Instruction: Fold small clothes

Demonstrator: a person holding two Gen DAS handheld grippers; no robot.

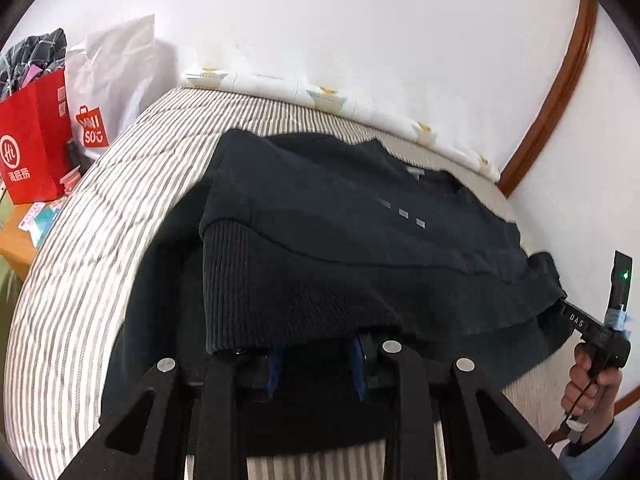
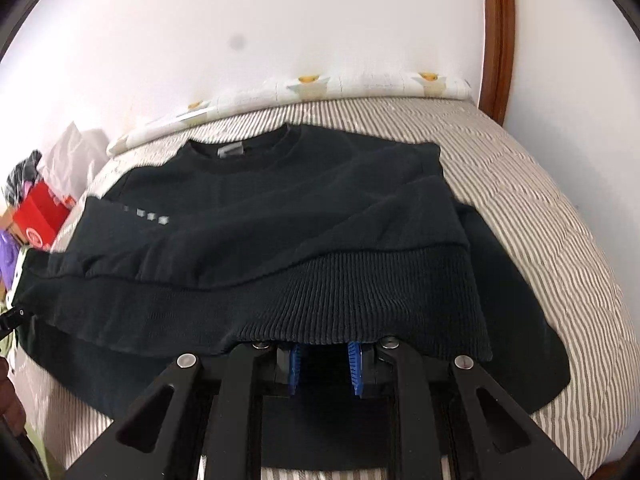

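- left gripper pinches the black sweatshirt by its ribbed hem
- right gripper looks clamped on it too, fingertips hidden
- all over a striped bed

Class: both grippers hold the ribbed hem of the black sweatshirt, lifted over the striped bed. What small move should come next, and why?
Probably carry the ribbed hem further toward the collar, then lower it. The left gripper and right gripper each pinch it, and the fold covers only the lower body.
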